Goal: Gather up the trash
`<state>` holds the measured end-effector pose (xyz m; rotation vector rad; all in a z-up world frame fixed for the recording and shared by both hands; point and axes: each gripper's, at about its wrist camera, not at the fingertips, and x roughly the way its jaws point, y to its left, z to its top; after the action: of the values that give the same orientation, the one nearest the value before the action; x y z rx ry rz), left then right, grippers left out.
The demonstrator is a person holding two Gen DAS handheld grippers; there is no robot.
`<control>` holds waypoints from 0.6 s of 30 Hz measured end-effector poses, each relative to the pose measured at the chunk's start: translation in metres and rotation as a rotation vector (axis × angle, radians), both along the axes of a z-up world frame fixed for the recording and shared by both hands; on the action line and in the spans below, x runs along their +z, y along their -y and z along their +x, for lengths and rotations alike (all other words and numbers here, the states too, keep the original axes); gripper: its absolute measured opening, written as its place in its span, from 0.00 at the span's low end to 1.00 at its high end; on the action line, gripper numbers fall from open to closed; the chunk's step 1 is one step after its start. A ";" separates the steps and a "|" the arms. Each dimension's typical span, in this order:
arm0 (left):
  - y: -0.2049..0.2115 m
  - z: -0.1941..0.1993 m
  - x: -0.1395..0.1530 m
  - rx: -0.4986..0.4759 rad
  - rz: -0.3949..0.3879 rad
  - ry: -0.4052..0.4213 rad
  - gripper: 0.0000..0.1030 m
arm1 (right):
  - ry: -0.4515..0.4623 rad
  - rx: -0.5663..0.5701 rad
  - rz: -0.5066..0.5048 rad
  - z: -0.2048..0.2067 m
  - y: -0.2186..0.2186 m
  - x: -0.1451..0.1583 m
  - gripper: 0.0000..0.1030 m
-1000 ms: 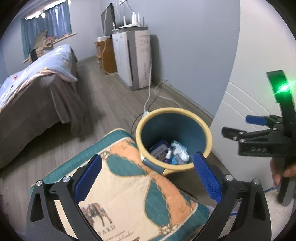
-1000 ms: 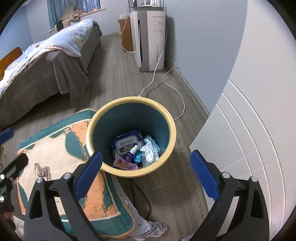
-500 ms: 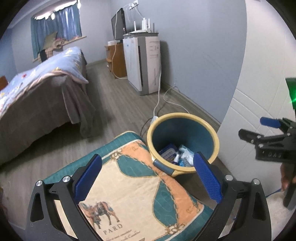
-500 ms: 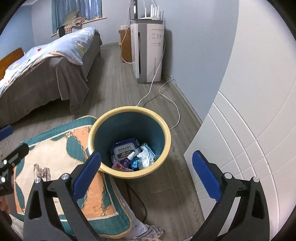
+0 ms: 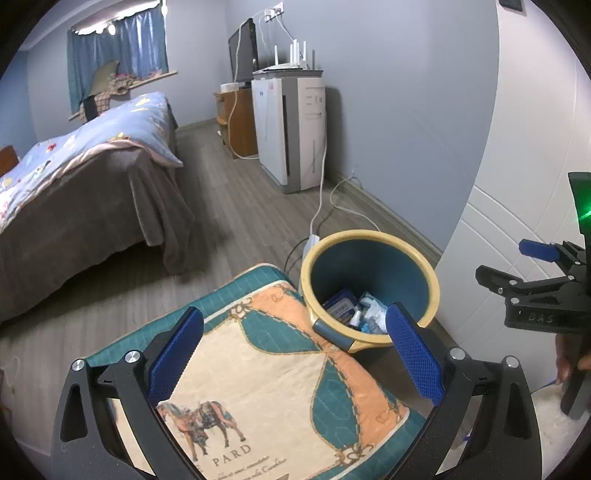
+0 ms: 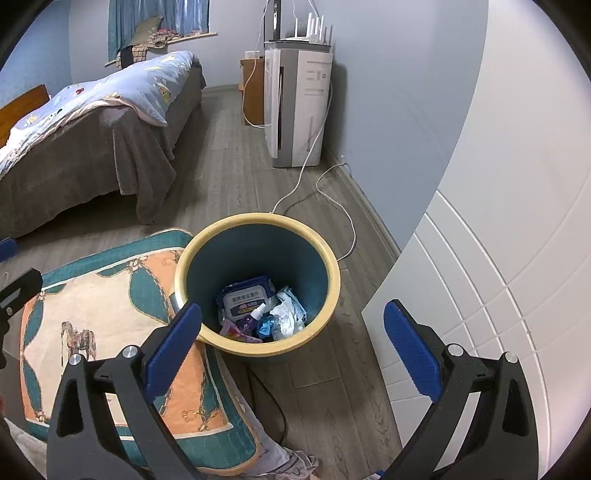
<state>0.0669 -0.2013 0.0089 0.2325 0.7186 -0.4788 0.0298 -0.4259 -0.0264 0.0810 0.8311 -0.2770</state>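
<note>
Grippers come first in our view: we hold the left gripper (image 5: pixel 295 347) and the right gripper (image 6: pixel 291 343) both spread wide, with nothing between their blue pads (image 6: pixel 173 347). Taking the bin (image 6: pixel 325 258) as our landmark, the left gripper hangs over the patterned cushion (image 5: pixel 266 376) that lies against the bin's near-left side, the cushion's edge touching the yellow rim. The right gripper hangs just above the bin's near edge, its left pad over the rim and its right pad over the white panelled door (image 6: pixel 491 258) to the bin's right. In the left wrist view we also see the right gripper (image 5: pixel 532 273) from the side, to the right of the bin, with a few fingers (image 5: pixel 569 362) of a hand on its handle. Inside the bin, on its floor, we see the trash: a dark blue wipes pack (image 6: pixel 245 297), a small spray bottle (image 6: pixel 255 315) lying across it, crumpled white paper (image 6: pixel 286 317) and a pink wrapper (image 6: pixel 236 329). Behind the bin a white cable (image 6: pixel 310 162) runs over the wooden floor (image 6: pixel 221 173) to a white appliance (image 6: pixel 299 107) against the wall, with a router (image 6: pixel 306 35) on top. Far left of the bin stands a bed (image 6: pixel 85 136) with a blue quilt, and beyond it a curtained window (image 6: pixel 159 18).
</note>
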 end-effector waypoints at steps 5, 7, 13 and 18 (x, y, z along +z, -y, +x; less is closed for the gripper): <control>0.000 -0.002 0.004 -0.007 0.001 0.003 0.95 | 0.006 -0.002 -0.004 -0.001 0.000 0.001 0.94; 0.000 -0.002 0.004 -0.006 0.002 0.002 0.95 | 0.006 -0.003 -0.006 -0.001 0.000 0.000 0.94; 0.002 -0.003 0.007 -0.013 0.002 0.004 0.95 | 0.004 0.000 -0.013 -0.001 -0.001 0.001 0.94; 0.004 -0.004 0.008 -0.022 0.010 0.005 0.95 | 0.002 0.002 -0.018 -0.001 -0.002 0.002 0.94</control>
<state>0.0630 -0.2050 0.0169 0.2510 0.7142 -0.4951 0.0292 -0.4240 -0.0248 0.0635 0.8261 -0.2821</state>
